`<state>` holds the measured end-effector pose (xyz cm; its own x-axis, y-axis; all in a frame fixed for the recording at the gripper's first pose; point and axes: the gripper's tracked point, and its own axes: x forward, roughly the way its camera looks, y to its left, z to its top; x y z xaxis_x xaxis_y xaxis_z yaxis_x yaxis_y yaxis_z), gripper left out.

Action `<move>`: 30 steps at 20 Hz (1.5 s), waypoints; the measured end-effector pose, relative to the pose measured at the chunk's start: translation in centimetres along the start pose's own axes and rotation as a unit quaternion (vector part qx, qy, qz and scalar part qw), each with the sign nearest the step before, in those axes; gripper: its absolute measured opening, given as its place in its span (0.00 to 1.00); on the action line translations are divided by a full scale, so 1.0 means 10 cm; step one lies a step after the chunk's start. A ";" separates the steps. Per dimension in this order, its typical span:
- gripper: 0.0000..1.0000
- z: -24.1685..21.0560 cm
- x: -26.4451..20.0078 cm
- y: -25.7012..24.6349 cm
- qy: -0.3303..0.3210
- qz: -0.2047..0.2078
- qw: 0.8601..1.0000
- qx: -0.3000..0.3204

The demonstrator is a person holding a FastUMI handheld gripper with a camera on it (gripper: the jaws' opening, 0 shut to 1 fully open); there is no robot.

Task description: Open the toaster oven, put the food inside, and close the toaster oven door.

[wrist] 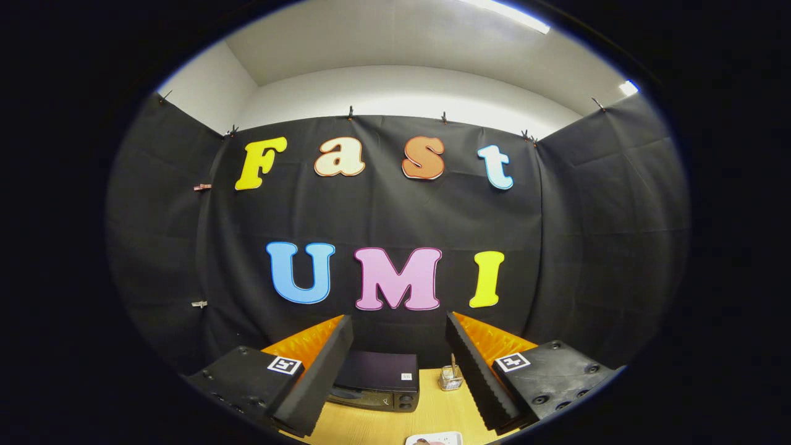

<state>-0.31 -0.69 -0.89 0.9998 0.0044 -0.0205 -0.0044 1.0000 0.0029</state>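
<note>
Gripper view: we see the toaster oven (377, 382) and a small basket (451, 378) beyond our wide-open, empty gripper (398, 377), raised above the table (383, 423).

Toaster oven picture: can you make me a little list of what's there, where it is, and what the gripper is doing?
toaster oven: black, on the wooden table, beyond the fingers, door looks closed
small basket: beside the oven, on the table
white plate: nearest, between the fingers, contents unclear
gripper: open, holding nothing
task: not yet begun
</note>
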 end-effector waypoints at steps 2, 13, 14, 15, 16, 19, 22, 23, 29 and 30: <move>0.98 -0.02 0.03 0.00 0.001 -0.001 1.000 -0.002; 0.97 -0.36 0.31 0.31 0.016 0.007 1.000 0.019; 0.98 -0.44 0.36 0.38 0.017 0.011 1.000 0.019; 0.97 -0.52 0.42 0.46 0.020 0.013 1.000 0.019; 0.97 -0.62 0.50 0.55 0.024 0.018 0.999 0.021; 0.98 -1.04 0.74 0.83 0.045 0.023 0.997 0.049; 0.98 -1.55 0.98 1.06 0.069 0.027 0.996 0.055; 0.98 -1.75 1.06 1.10 0.081 0.027 0.995 0.049; 0.98 -3.11 1.51 1.37 0.187 0.020 0.981 0.054; 0.98 -3.34 1.54 1.38 0.208 0.012 0.977 0.048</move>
<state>14.36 13.28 -34.52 0.9046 0.0490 -0.4234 -0.0060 0.9947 0.1024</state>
